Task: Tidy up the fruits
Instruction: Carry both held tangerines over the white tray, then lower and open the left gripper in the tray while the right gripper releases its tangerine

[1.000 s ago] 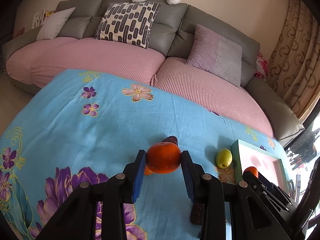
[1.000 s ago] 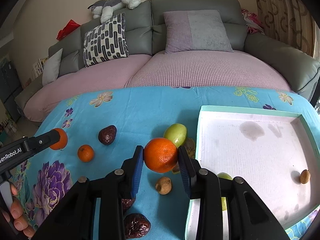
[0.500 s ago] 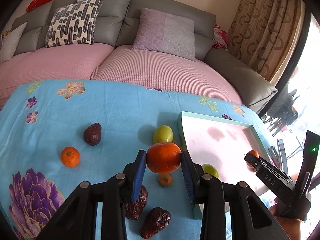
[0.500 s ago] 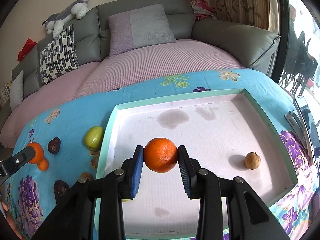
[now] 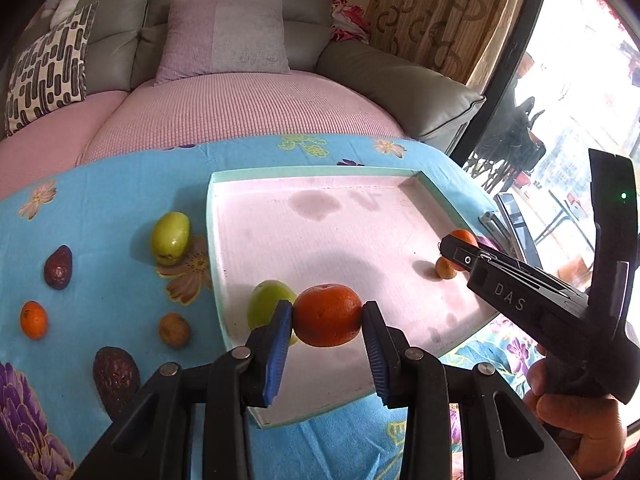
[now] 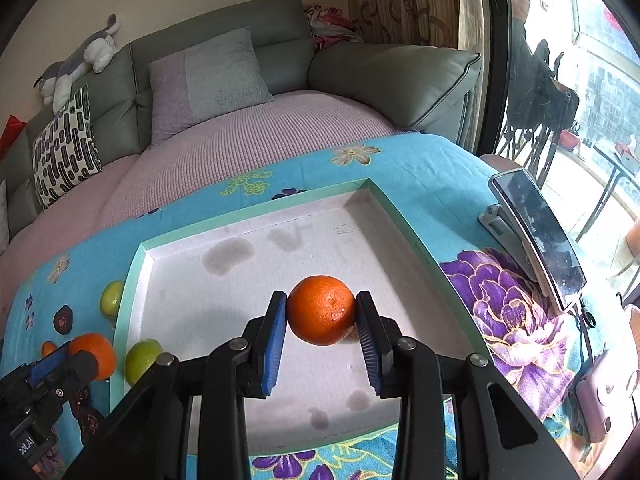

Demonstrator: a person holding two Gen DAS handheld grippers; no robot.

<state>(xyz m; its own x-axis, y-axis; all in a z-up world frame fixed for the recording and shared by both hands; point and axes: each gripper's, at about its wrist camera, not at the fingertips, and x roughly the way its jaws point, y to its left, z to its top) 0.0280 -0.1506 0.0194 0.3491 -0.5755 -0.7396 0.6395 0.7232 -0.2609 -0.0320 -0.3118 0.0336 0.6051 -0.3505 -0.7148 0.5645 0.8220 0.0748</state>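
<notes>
My left gripper (image 5: 326, 316) is shut on an orange (image 5: 327, 315) and holds it above the near left part of the green-rimmed white tray (image 5: 312, 176). My right gripper (image 6: 321, 312) is shut on another orange (image 6: 321, 309) above the tray's right half (image 6: 256, 220). In the tray lie a green fruit (image 5: 266, 302) and a small brown fruit (image 5: 445, 268). On the blue cloth left of the tray lie a green fruit (image 5: 170, 233), a small orange (image 5: 33, 319), a brown fruit (image 5: 174, 330) and two dark dates (image 5: 58, 267).
A phone on a stand (image 6: 536, 236) stands right of the tray, near the table's edge. A pink case (image 6: 604, 396) lies at the near right. A sofa with cushions (image 5: 224, 36) is behind the table. A window is on the right.
Both grippers have swung right from the loose fruit to above the tray, each still holding its orange. The right one went further toward the tray's right side.
</notes>
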